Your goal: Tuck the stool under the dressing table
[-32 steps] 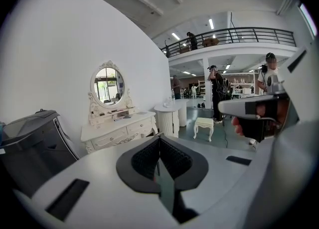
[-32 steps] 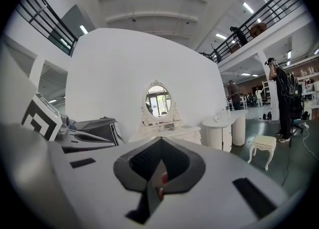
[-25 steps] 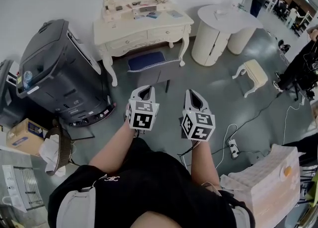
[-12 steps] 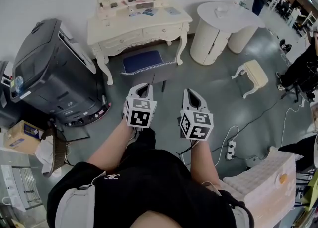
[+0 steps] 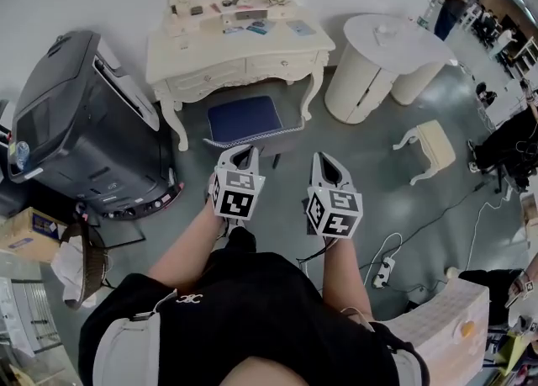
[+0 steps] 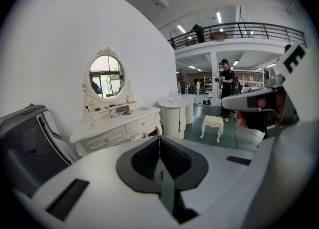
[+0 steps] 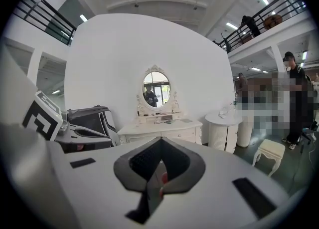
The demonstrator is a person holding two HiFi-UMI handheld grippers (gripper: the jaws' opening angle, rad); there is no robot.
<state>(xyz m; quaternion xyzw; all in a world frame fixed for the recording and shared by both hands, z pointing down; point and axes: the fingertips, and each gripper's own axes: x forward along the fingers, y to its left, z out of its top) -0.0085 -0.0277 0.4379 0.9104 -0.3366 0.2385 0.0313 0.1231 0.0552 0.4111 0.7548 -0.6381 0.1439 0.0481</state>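
The stool point(image 5: 244, 118), blue cushion on pale legs, stands on the grey floor with its far part under the front of the cream dressing table point(image 5: 239, 52). My left gripper point(image 5: 245, 151) is shut and empty, its tips right at the stool's near edge; contact cannot be told. My right gripper point(image 5: 327, 161) is shut and empty, beside the stool's near right corner. In the left gripper view the shut jaws point(image 6: 159, 142) point at the dressing table point(image 6: 117, 129); the stool is hidden behind the gripper body. The right gripper view shows its shut jaws point(image 7: 160, 144) and the table point(image 7: 162, 128).
A large black machine point(image 5: 80, 136) stands left of the dressing table. A white round table point(image 5: 378, 56) is on its right, with a small cream stool point(image 5: 429, 147) further right. Cables and a power strip point(image 5: 382, 268) lie on the floor. People stand at the far right.
Both grippers and the person have moved forward toward the dressing table, so the blue stool now lies just ahead of the tips. Both grippers stayed shut.
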